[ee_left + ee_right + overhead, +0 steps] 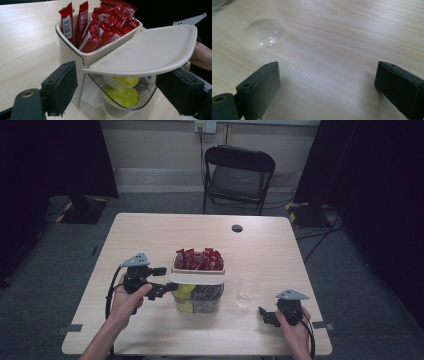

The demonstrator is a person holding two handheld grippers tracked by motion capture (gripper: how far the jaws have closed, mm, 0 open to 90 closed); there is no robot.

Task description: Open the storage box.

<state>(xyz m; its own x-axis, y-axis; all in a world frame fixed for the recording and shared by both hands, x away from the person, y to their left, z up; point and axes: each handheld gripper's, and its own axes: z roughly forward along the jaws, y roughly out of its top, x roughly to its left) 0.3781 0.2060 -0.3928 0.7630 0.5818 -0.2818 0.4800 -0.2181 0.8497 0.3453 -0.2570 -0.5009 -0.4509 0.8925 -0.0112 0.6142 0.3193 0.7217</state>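
My left gripper [120,92], jaws apart, straddles the container [100,62] mid-worktop [150,235]; right gripper [327,87], jaws apart, faces the cup [259,27].

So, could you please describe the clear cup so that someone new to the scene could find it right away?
Start at the wooden table and find the two-tier organiser near its middle, with red sachets on top. Just right of it, between it and the right tongs, stands the clear cup. It is the one loose transparent item, empty and standing apart.
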